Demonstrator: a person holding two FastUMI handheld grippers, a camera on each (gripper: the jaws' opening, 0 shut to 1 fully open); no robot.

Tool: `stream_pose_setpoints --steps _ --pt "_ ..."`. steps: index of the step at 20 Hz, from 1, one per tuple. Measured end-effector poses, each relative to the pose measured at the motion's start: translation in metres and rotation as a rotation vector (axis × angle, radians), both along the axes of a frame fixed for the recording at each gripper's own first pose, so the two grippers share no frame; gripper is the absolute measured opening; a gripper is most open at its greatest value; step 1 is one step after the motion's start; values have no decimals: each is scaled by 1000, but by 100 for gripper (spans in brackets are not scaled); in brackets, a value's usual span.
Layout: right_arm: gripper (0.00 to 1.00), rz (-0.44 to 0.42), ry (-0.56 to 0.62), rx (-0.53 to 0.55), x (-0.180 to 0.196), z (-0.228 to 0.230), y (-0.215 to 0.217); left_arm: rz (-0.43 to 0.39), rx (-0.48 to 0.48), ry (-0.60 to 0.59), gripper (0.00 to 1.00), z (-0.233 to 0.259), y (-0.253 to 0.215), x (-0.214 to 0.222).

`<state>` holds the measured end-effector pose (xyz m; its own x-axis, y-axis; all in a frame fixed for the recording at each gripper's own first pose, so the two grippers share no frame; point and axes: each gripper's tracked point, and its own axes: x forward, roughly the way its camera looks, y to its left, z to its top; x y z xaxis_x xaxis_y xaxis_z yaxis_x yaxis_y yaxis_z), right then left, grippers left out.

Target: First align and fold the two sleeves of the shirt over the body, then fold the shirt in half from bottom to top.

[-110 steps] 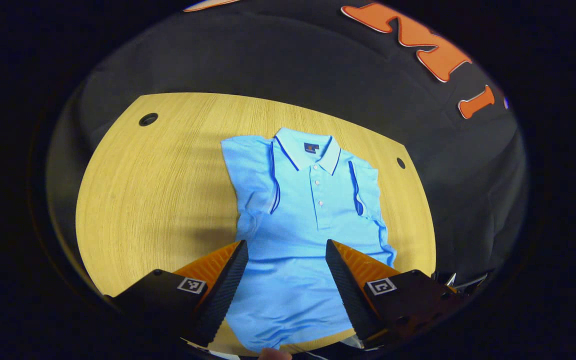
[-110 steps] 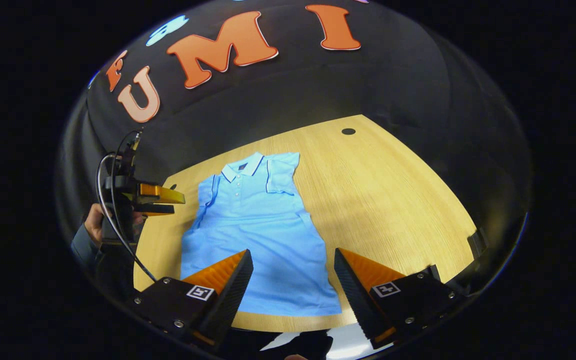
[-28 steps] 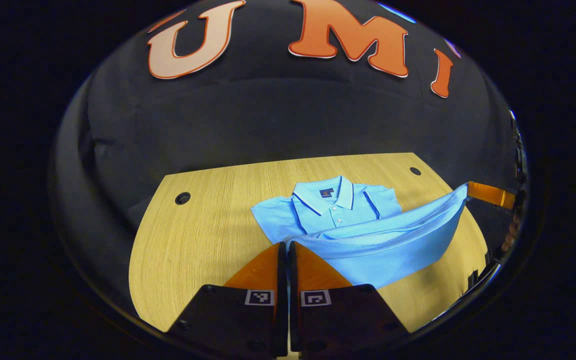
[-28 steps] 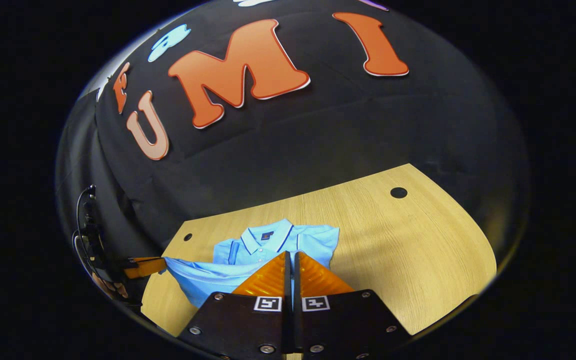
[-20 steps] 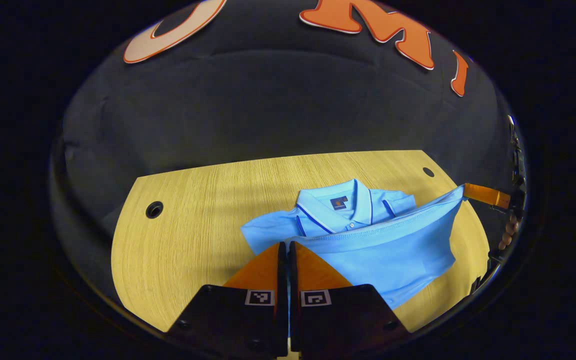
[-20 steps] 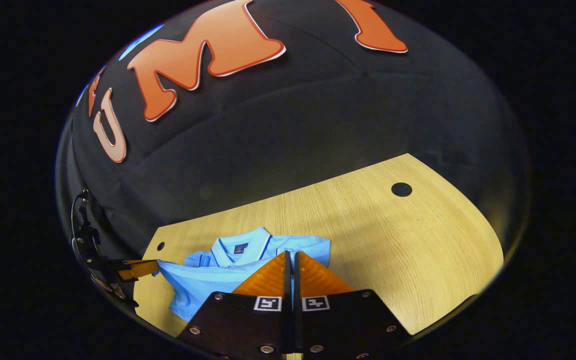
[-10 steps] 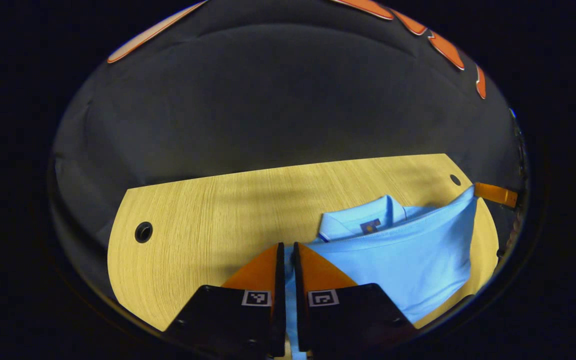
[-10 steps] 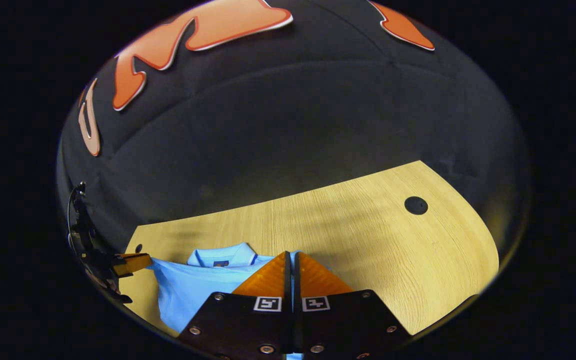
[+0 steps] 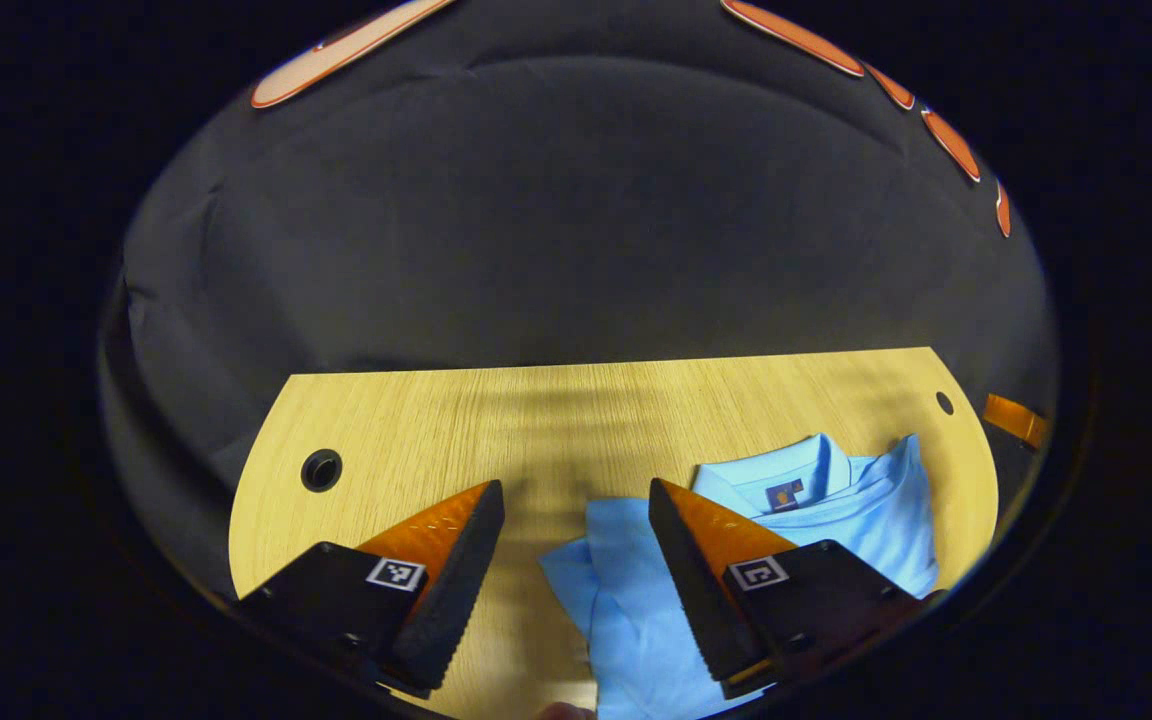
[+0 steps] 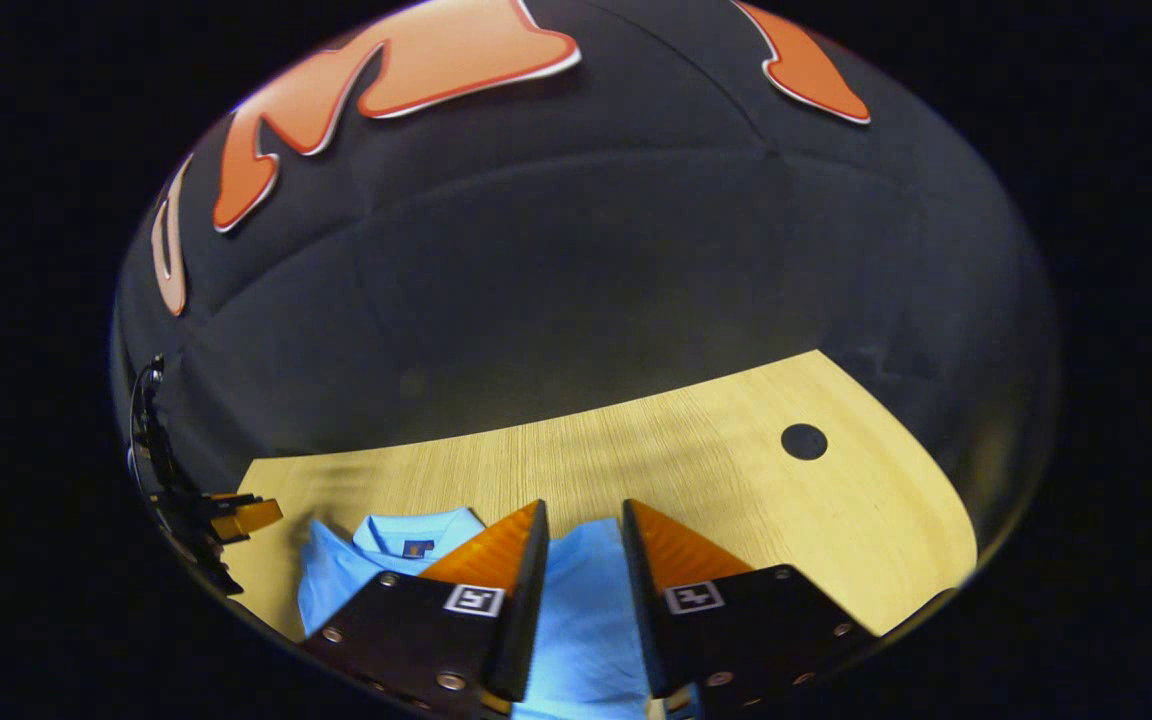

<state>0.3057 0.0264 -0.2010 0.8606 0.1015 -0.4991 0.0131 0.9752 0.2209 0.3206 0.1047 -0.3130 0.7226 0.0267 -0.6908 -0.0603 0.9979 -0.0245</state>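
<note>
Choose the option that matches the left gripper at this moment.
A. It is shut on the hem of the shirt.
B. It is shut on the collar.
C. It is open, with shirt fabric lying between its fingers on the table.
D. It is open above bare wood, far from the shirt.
C: in the left gripper view the left gripper has its fingers spread wide apart, and the blue shirt lies loose on the table between and beside them.

Shirt [image 9: 866, 520] lower half cut off (fingers [image 9: 696, 560] overlap it).

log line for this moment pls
step: bottom-to-top fold laid | shirt: folded on table, collar showing | left claw: open | right claw: open, over shirt
</note>
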Motion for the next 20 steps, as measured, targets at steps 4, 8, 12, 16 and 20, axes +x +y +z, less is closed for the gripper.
stream_pose_setpoints --steps 4,8,12,16,20 --pt "82 39 -75 -24 -41 38 8 -36 59 -94 99 48 -16 -35" --pt "94 66 -146 -67 -90 78 4 -24 93 -205 100 110 -32 -94" --pt "96 92 -208 -33 -140 106 -4 -9 117 -335 99 178 -48 -161" --pt "96 120 -268 -57 -196 129 -11 23 119 -435 99 223 -63 -220" --pt "95 151 -343 -53 -256 155 -11 42 141 -519 99 260 -77 -281"
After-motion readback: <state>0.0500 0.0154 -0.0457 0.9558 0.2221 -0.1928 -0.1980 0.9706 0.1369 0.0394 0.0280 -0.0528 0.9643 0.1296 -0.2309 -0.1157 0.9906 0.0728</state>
